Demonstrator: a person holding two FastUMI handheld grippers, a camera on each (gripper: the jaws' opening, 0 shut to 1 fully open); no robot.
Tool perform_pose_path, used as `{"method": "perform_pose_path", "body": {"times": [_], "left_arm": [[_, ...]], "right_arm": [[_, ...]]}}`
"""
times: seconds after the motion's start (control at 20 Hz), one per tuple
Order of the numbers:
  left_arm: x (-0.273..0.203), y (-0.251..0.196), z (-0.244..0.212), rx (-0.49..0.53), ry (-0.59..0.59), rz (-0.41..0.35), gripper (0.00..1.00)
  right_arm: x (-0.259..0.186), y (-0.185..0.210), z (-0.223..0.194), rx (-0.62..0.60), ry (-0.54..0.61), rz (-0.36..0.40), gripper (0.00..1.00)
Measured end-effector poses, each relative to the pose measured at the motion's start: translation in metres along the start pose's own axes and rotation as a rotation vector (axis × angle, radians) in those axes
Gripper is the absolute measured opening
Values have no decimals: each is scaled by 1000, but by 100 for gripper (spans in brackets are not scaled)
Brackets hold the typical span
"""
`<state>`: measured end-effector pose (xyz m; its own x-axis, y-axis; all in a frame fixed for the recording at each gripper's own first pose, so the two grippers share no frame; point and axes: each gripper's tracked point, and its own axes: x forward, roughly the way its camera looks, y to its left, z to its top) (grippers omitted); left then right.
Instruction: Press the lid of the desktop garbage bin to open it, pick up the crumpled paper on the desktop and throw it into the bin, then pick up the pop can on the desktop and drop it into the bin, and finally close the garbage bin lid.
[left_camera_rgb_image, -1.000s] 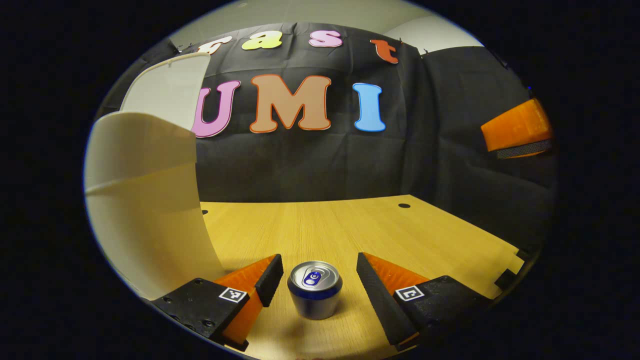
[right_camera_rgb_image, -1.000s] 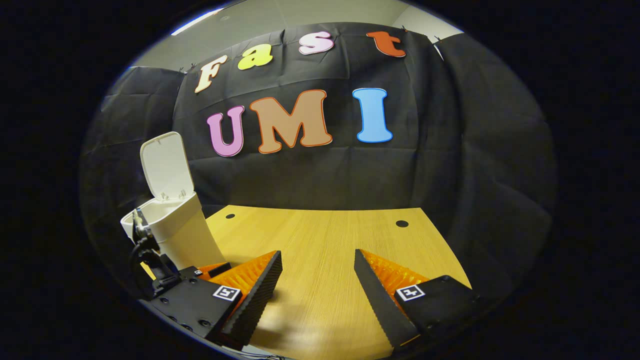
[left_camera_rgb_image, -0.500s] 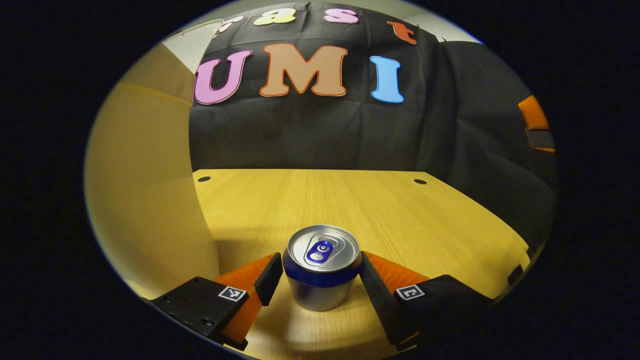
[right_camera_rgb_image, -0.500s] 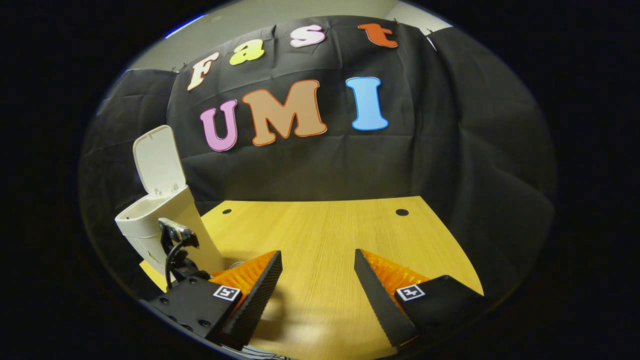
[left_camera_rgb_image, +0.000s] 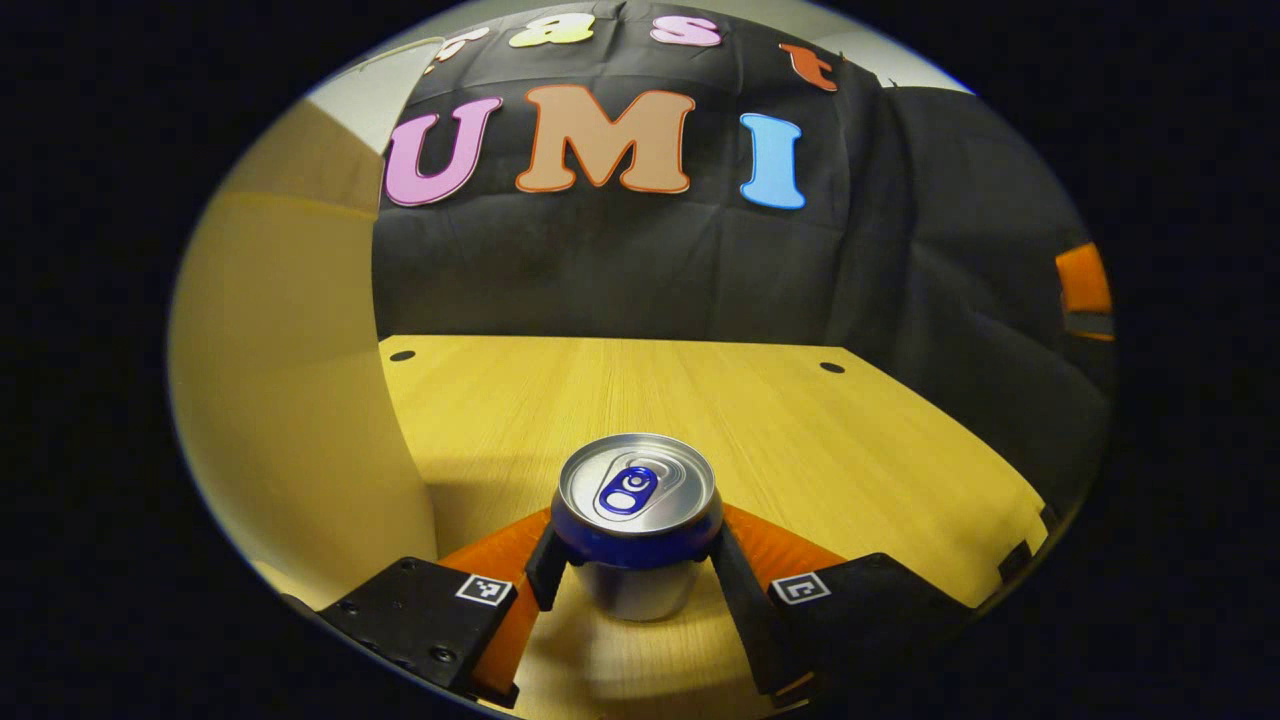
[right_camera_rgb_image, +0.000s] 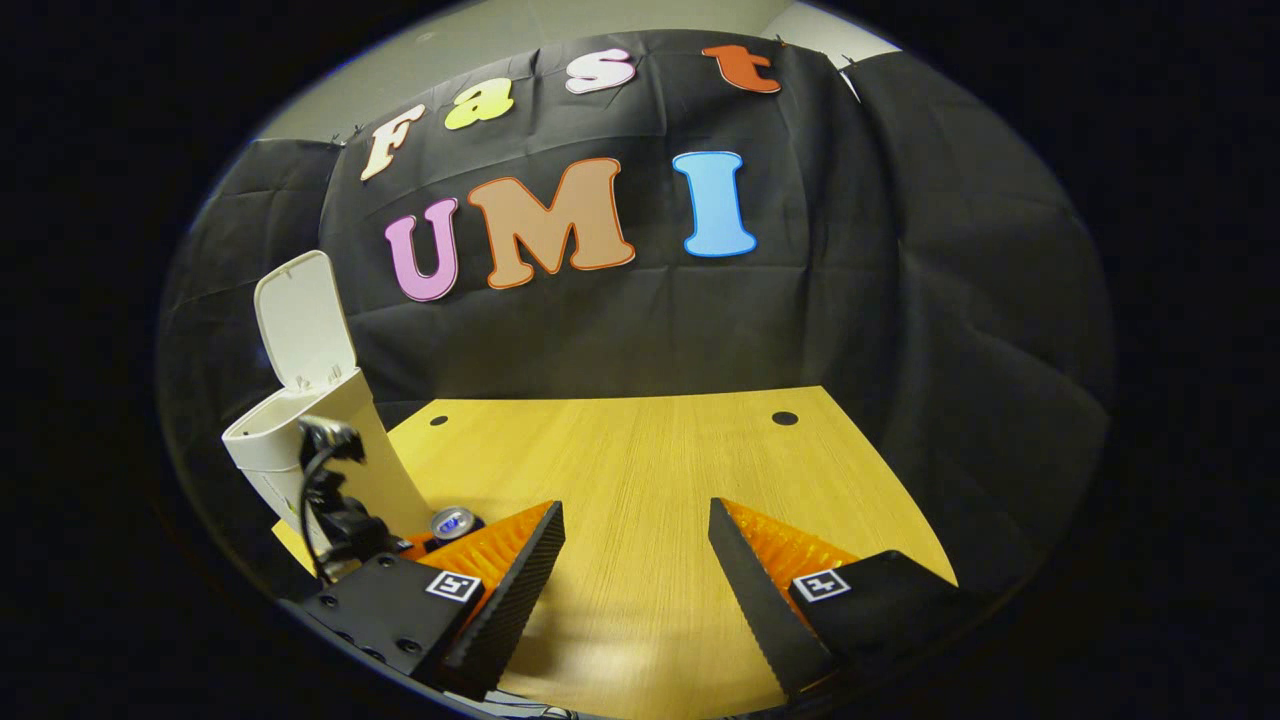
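Black cloth wall (right_camera_rgb_image: 800, 330); wooden table (right_camera_rgb_image: 650, 480); pale ceiling (right_camera_rgb_image: 560, 25).

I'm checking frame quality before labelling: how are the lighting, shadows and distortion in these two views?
Left gripper view: dim and warm, strong fisheye bend, the bin looms soft-edged at left, the can is sharp. Right gripper view: equally dim, the table edges curve, soft shadow under the right claw.

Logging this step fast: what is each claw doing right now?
Left claw: shut on the can, which stands on the table.
Right claw: open, holding nothing.
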<state>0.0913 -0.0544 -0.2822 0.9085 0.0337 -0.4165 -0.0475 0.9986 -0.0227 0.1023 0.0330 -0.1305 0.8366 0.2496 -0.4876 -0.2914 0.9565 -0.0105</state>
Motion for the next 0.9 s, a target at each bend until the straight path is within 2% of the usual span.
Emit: {"method": "perform_pose_path", "body": {"times": [0.4, 0.55, 0.75, 0.9], "left_arm": [[-90, -29, 141, 41, -148, -127, 78], [-124, -16, 199, 48, -212, -129, 78], [-153, 34, 256, -15, -266, -74, 77], [-161, 100, 270, 0, -282, 58, 78]], "right_arm": [[-25, -27, -1, 37, 4, -39, 97], [-32, -34, -5, 40, 13, -49, 96], [-35, -25, -10, 58, 19, -38, 95], [-35, -16, -11, 24, -1, -54, 95]]}}
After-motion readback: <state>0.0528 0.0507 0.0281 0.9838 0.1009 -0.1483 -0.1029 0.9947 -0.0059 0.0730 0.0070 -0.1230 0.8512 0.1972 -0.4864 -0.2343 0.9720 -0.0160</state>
